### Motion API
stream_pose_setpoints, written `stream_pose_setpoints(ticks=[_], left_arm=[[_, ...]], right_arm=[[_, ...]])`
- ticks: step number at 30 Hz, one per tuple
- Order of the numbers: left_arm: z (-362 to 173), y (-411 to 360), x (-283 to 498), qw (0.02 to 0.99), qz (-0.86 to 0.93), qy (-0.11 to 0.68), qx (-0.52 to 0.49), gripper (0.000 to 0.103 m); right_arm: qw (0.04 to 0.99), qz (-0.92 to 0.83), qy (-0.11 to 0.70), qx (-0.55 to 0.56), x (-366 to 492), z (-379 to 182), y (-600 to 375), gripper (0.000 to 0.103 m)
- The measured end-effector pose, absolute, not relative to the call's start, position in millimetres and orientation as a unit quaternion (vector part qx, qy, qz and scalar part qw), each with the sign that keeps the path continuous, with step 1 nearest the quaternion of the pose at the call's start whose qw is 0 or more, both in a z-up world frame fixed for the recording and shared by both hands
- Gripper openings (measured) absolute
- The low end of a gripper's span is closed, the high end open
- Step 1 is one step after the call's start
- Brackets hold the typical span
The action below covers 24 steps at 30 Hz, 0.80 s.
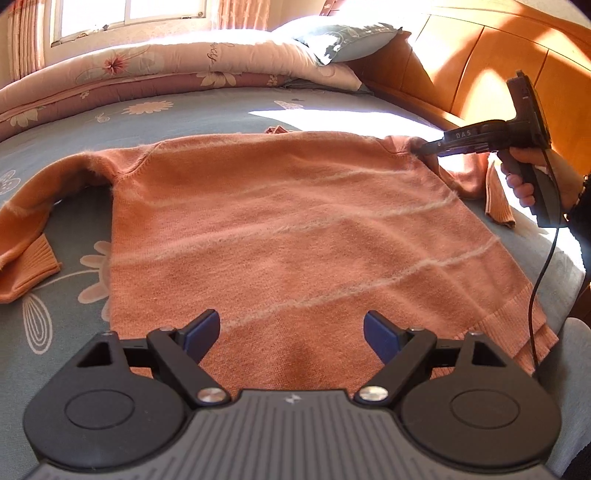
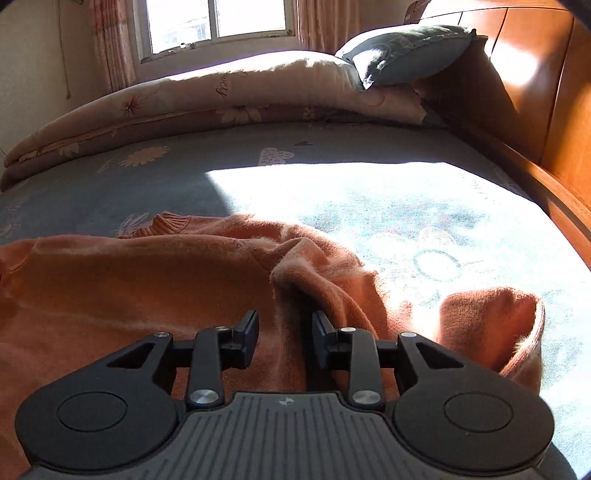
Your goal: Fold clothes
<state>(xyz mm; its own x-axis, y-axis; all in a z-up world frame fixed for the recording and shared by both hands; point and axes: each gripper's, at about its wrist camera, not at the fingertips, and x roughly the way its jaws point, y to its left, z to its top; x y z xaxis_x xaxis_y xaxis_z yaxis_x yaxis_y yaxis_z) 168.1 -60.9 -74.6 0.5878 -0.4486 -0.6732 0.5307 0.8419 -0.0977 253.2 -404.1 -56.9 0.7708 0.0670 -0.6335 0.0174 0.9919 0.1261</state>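
An orange sweater with thin pale stripes lies flat on the bed, collar at the far side. Its left sleeve bends toward the near left. Its right sleeve is bunched at the right shoulder. My left gripper hovers open over the hem, nothing between its blue pads. My right gripper, held by a hand, has its tips at the right shoulder. In the right wrist view the right gripper is partly open, a raised ridge of the sweater standing loose between its jaws.
The blue flowered sheet covers the bed. A folded quilt and a pillow lie along the far side under a window. A wooden headboard runs on the right. A black cable hangs from the right gripper.
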Motion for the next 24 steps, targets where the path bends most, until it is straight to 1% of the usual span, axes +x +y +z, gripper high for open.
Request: stream_pose_setpoints(ticks=[2, 3, 6, 8, 9, 11, 13, 15, 17, 19, 21, 24], left_arm=[[-72, -74, 180, 0.884, -0.306, 0.346, 0.067, 0.085], [-73, -81, 187, 0.882, -0.321, 0.338, 0.066, 0.085], [-86, -101, 210, 0.856, -0.366, 0.363, 0.044, 0.085], [-99, -103, 215, 0.844, -0.367, 0.390, 0.033, 0.085], [-106, -100, 216, 0.838, -0.357, 0.410, 0.030, 0.084], [-110, -85, 201, 0.839, -0.354, 0.413, 0.023, 0.084], [-111, -69, 184, 0.841, -0.351, 0.411, 0.020, 0.084], [-107, -63, 172, 0.842, -0.346, 0.413, 0.033, 0.084], [-103, -58, 160, 0.842, -0.342, 0.414, 0.047, 0.084], [-97, -58, 151, 0.845, -0.341, 0.407, 0.061, 0.084], [-89, -68, 149, 0.848, -0.354, 0.390, 0.067, 0.084], [-87, -88, 147, 0.836, -0.386, 0.385, 0.063, 0.084]], right_arm=[[0.928, 0.096, 0.347, 0.097, 240, -56, -383, 0.055], [0.918, 0.132, 0.356, 0.113, 236, -60, -372, 0.057], [0.887, 0.198, 0.390, 0.146, 236, -85, -341, 0.057], [0.877, 0.190, 0.409, 0.164, 239, -105, -337, 0.057], [0.876, 0.184, 0.412, 0.172, 238, -112, -340, 0.055], [0.883, 0.174, 0.397, 0.181, 229, -118, -352, 0.054], [0.893, 0.150, 0.390, 0.168, 218, -118, -365, 0.054], [0.901, 0.121, 0.390, 0.146, 204, -116, -377, 0.054], [0.902, 0.103, 0.393, 0.146, 194, -111, -382, 0.054], [0.905, 0.094, 0.392, 0.138, 185, -105, -380, 0.058], [0.913, 0.118, 0.376, 0.106, 175, -96, -354, 0.065], [0.920, 0.151, 0.357, 0.054, 161, -86, -314, 0.069]])
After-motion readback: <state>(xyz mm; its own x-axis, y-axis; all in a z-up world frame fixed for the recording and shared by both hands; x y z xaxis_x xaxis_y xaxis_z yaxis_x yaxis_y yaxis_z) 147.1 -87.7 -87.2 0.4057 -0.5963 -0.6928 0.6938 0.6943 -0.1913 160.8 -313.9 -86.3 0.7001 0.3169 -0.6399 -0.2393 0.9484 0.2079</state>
